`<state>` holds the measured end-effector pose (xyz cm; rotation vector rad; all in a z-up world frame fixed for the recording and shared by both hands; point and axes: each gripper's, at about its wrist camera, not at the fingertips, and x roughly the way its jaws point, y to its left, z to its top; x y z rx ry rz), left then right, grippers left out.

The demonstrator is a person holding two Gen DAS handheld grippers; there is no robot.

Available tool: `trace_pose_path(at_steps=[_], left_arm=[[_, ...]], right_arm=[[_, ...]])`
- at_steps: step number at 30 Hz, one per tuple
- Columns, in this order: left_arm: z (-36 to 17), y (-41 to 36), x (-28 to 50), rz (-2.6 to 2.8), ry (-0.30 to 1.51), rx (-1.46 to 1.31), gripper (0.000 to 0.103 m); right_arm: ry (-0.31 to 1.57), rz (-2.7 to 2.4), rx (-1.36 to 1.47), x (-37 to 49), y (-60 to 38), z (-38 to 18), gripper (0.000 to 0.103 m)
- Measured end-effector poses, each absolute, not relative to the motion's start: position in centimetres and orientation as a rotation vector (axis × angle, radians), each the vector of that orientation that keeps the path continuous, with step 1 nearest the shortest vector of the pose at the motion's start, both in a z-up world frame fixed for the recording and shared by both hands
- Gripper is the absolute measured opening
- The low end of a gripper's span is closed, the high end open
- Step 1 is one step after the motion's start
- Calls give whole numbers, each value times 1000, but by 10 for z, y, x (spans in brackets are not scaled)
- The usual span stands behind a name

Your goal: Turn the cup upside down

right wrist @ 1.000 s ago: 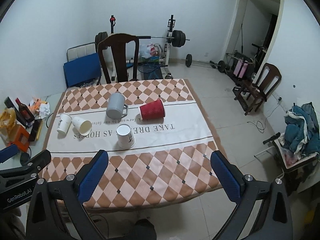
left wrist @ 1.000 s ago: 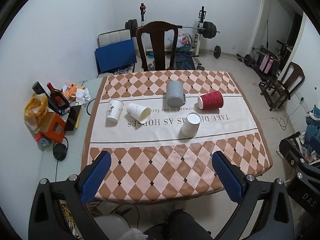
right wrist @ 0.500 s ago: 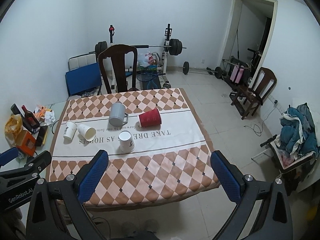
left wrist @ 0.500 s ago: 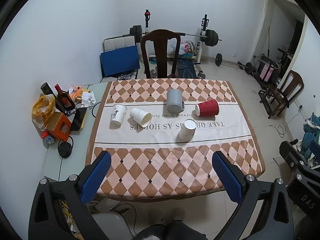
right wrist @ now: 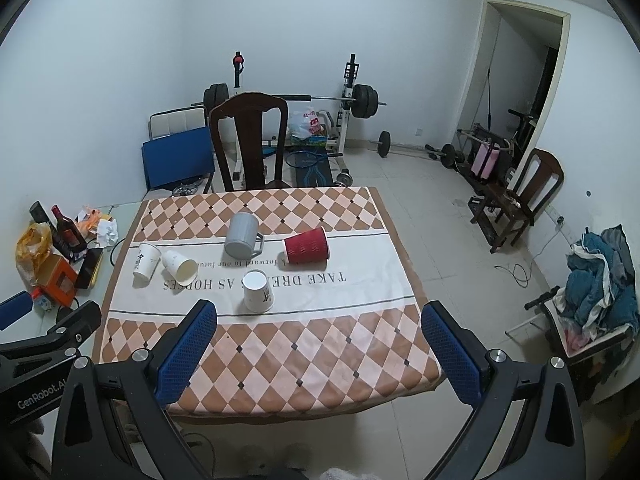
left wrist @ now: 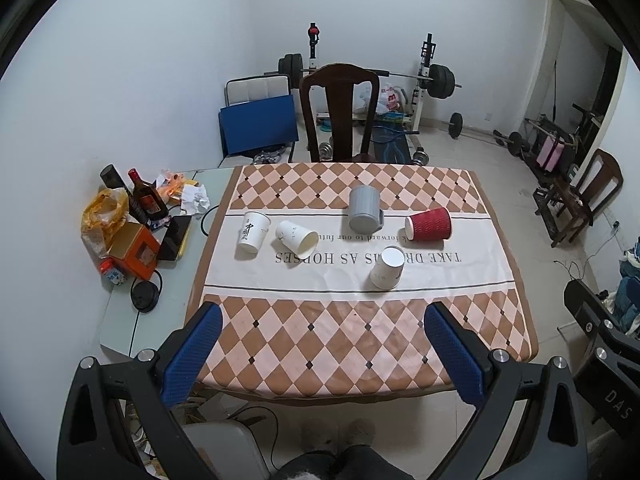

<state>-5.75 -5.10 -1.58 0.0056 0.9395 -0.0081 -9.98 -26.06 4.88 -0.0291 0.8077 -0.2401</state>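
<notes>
Several cups sit on the checkered tablecloth (left wrist: 352, 332). A white paper cup (left wrist: 253, 233) stands upside down at the left. A second white cup (left wrist: 297, 237) lies on its side beside it. A grey mug (left wrist: 363, 209) stands upside down. A red ribbed cup (left wrist: 429, 225) lies on its side. A third white cup (left wrist: 387, 267) stands upside down nearest me. The same cups show in the right wrist view: the red cup (right wrist: 307, 245), the grey mug (right wrist: 241, 235), the near white cup (right wrist: 257, 291). My left gripper (left wrist: 322, 354) and right gripper (right wrist: 320, 352) are open, empty, high above the table's near edge.
A dark wooden chair (left wrist: 339, 112) stands at the table's far side. Bottles, an orange box (left wrist: 135, 251) and clutter fill a side table on the left. Weights and a bench stand at the back wall. Another chair (right wrist: 520, 196) and a clothes pile (right wrist: 600, 280) are at the right.
Both grippers have pulled back and up from the table, so the table looks smaller and farther. The cups have not moved. Both grippers stay open.
</notes>
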Motion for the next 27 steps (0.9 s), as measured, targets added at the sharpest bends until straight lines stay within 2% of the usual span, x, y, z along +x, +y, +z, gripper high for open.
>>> trace_pose_path(at_steps=[27], left_arm=[[-12,-56,-58,-17,945,12,103]], right_arm=[[827,-214,-22,-101,-267,48,103]])
